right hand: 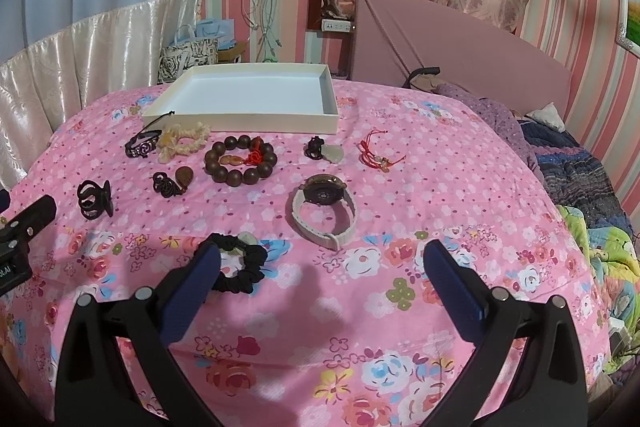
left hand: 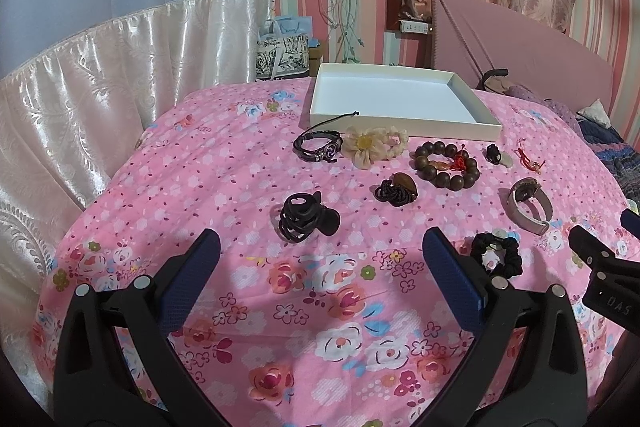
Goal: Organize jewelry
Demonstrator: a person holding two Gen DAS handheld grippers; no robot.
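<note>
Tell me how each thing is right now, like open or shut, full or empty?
Left gripper: open, holding nothing.
Right gripper: open, holding nothing.
White box: lidless, empty.
Black hair claw: shut, on its side.
Watch: strap fastened in a loop.
Wooden bead bracelet: lying flat.

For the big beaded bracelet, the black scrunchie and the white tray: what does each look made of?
Beaded bracelet: probably wood, dark brown round beads with a dull sheen, plus a red knotted cord.
Black scrunchie: fabric, matte and gathered into ruffles.
White tray: likely cardboard or paperboard, with thin flat walls, sharp corners and a matte finish.
</note>
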